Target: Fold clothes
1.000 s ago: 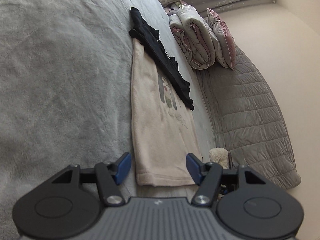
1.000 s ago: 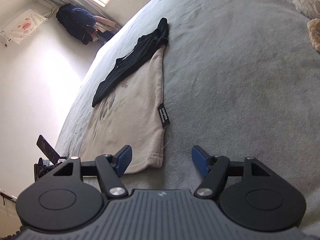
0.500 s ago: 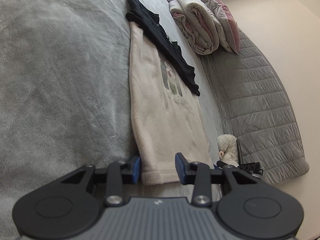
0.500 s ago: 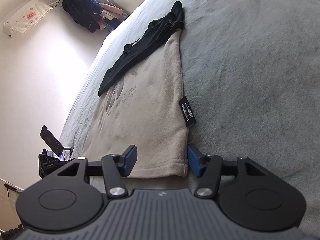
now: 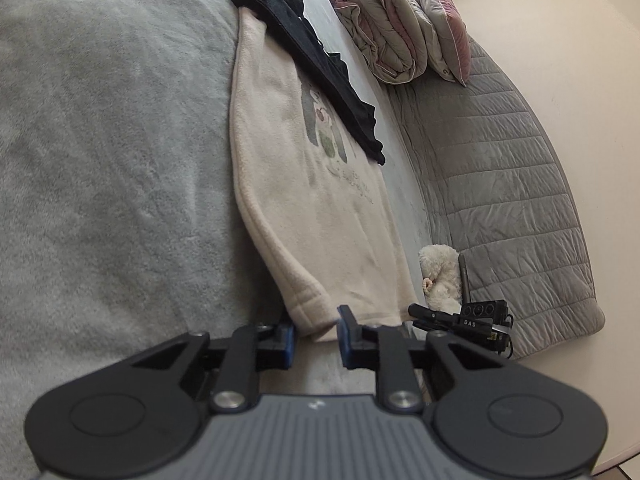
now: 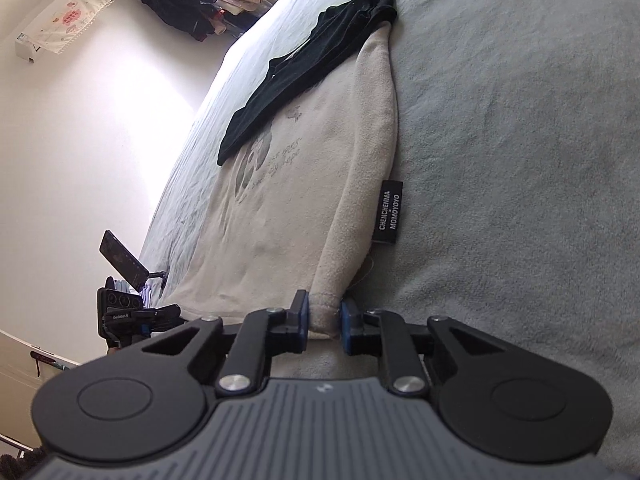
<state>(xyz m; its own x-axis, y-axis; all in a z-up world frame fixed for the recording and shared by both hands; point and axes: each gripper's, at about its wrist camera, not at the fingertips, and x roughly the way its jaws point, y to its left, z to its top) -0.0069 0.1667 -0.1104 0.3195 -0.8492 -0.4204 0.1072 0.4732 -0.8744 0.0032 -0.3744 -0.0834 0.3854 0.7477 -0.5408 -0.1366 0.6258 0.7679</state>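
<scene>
Lying flat along the grey bed (image 5: 100, 168), a cream fleece garment (image 5: 312, 200), its long axis running straight away from both claws toward the far end, near hem closest. Clamping one near corner of that hem, the left claw (image 5: 314, 334), jaws narrowed around a thick bunch of cloth; gripping the opposite near corner, the right claw (image 6: 324, 320), likewise closed onto fleece, with a black side label (image 6: 389, 212) sticking out just beyond it. Being equally near the hem, neither claw closer than the other, so any lift or carry-over probably calling for both moving together along the long axis. Draping diagonally across the far part of the cream garment, a black garment (image 5: 320, 64), its weight resting on the cloth and likely riding along or sliding off if the near end travels toward it. Sitting well beyond, against the quilted grey headboard (image 5: 500, 200), a rolled duvet (image 5: 380, 28) and a pink pillow (image 5: 444, 16). Resting off the bed's edge, a white plush toy (image 5: 440, 276) and a black camera rig (image 5: 472, 316), both clear of the folding path.
</scene>
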